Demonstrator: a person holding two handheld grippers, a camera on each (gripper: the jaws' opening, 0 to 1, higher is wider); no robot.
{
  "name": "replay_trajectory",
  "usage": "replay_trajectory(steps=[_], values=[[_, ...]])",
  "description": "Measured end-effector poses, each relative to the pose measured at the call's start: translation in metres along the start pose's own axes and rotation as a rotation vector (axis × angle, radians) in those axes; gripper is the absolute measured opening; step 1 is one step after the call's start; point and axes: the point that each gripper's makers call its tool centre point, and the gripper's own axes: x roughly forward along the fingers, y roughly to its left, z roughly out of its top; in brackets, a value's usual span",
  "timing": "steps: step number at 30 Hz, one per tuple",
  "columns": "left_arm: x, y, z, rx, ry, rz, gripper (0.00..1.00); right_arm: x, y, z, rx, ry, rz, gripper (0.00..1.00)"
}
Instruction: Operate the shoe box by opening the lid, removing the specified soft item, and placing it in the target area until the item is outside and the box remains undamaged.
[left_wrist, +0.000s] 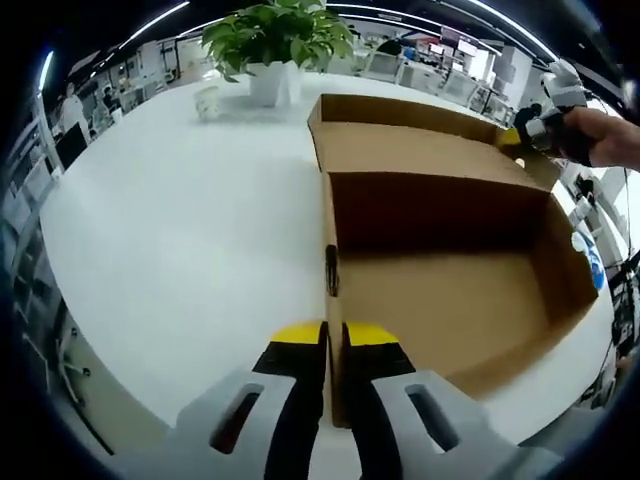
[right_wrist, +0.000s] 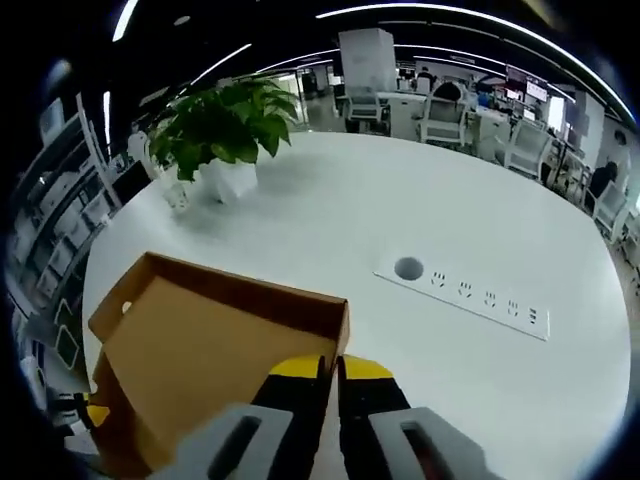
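Brown cardboard shoe box (left_wrist: 450, 290) lies open on the white table (left_wrist: 180, 240), its long axis running away from my left gripper (left_wrist: 333, 335), whose jaws are pinched onto the near end wall. My right gripper (right_wrist: 332, 368) is clamped on the rim of the raised lid (right_wrist: 210, 340) at the far end. I see no soft item in the bare interior, so I cannot place it

Your left gripper (left_wrist: 334, 345) is clamped shut, its 2 jaws almost meeting. Your right gripper (right_wrist: 332, 372) is pinched closed too, with your hand (left_wrist: 608, 135) behind it.
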Motion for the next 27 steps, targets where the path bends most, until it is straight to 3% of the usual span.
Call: replay_trajectory(steps=[19,27], values=[[0.001,-0.002,-0.002,-0.022,0.010,0.002,0.04,-0.055,0.009,0.019,-0.055,-0.122,-0.009,0.00],[0.001,-0.002,-0.001,-0.026,0.016,0.003,0.04,-0.080,0.017,0.017,-0.051,-0.165,-0.002,0.00]])
